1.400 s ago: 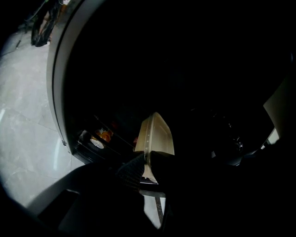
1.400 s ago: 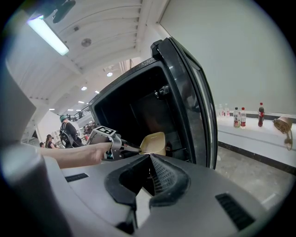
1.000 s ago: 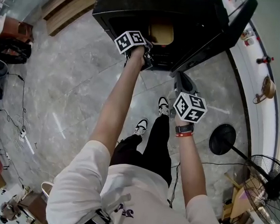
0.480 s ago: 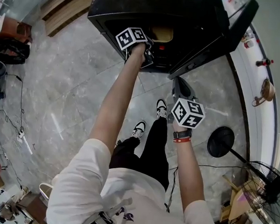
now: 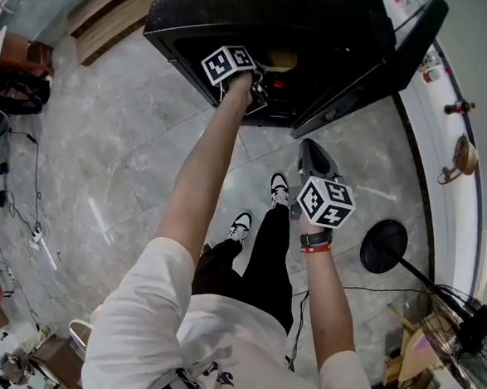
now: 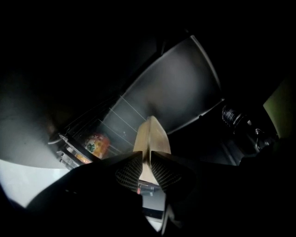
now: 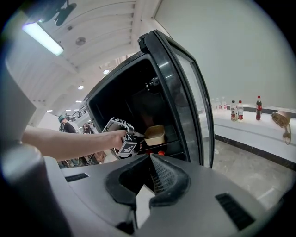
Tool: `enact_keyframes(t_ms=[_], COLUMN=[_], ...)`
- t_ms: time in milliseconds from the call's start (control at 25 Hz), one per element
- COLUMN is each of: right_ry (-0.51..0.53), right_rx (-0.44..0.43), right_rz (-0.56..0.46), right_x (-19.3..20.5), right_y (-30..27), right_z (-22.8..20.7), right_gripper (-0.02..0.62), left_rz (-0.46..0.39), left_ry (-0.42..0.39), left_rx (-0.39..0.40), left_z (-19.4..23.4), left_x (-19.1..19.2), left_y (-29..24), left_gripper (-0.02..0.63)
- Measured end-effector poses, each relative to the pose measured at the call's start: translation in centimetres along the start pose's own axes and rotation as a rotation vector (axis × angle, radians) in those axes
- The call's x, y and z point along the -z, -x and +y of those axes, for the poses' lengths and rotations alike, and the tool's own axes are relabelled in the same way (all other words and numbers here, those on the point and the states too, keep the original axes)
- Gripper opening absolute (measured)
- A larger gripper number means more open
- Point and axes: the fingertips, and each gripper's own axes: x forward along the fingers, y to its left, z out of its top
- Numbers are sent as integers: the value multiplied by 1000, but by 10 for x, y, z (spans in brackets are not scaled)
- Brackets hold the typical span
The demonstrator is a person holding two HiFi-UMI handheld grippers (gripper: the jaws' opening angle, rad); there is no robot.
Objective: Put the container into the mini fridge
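The black mini fridge (image 5: 264, 12) stands with its door (image 5: 377, 66) swung open to the right. My left gripper (image 5: 252, 89) reaches into the fridge and is shut on the rim of a tan container (image 5: 279, 61). In the left gripper view the pads (image 6: 129, 171) pinch the container (image 6: 151, 136) above a wire shelf (image 6: 118, 118). From the right gripper view, the container (image 7: 155, 134) hangs inside the fridge at the left gripper's (image 7: 138, 136) tip. My right gripper (image 5: 308, 144) stays outside, below the door, shut and holding nothing (image 7: 149, 159).
A colourful packet (image 6: 96, 144) lies under the wire shelf. A red-capped item (image 7: 160, 152) sits low in the fridge. A fan (image 5: 467, 322) and a round black stand base (image 5: 386, 241) are on the floor at right. Bottles (image 7: 237, 111) stand on a white counter.
My left gripper has carried the container a little further into the fridge. The right gripper has shifted only slightly.
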Motion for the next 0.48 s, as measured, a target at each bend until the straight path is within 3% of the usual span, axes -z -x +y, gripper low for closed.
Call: enact_keyframes(t_ms=[160,320,480], right_ry=[-10,-17,-21], right_rx=[5,-1,-7], right_rz=[-2,-6,-7], right_x=[-1,-3,-4], right_y=[1,4,5], right_z=[-4,-3,0], right_gripper=[14,14,14], left_rz=[-4,3,-2], left_ry=[-4,66,94], left_rx=[-6,43,65], left_z=[2,-1,-1], left_x=[-1,4,7], left_y=[-3,-4,1], left_gripper=[67,189,258])
